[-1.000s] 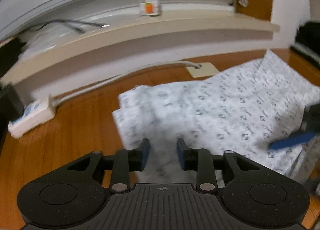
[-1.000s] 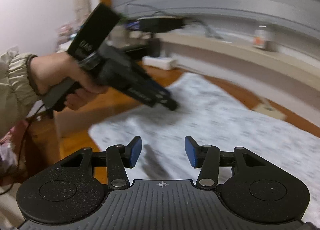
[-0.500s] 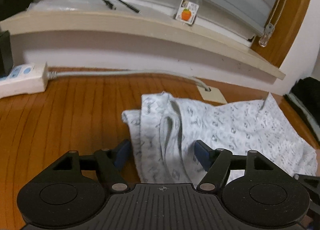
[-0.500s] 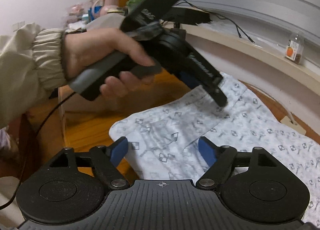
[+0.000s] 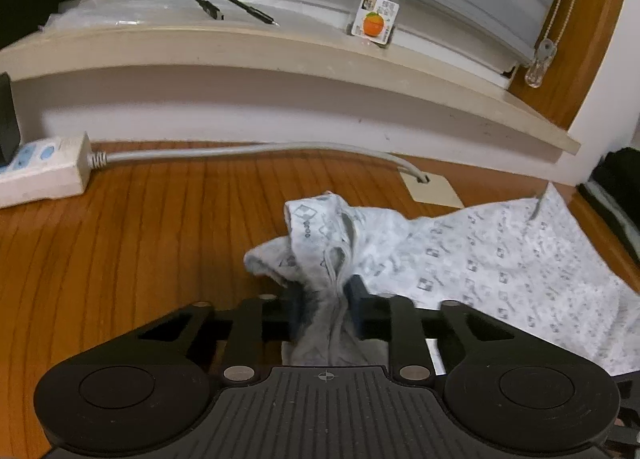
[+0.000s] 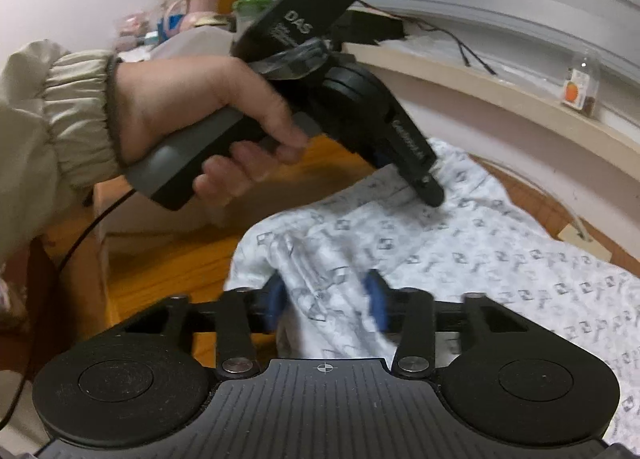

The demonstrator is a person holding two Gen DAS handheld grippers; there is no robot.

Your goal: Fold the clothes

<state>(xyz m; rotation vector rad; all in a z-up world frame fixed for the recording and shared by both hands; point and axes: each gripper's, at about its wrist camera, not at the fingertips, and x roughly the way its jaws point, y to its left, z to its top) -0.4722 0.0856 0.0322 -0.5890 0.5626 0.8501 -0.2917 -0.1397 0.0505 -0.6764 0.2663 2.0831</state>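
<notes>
While closing left tongs (image 5: 325,301) on a bunched edge of the white patterned cotton garment (image 5: 500,259) lying on the wooden table (image 5: 140,239) | right tongs (image 6: 326,299) are closing on the neighbouring edge | we are pinching two points, judging to lift evenly for folding.

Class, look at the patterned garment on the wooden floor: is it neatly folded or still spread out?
Mostly spread: the garment lies flat, only its near edge bunched.
</notes>
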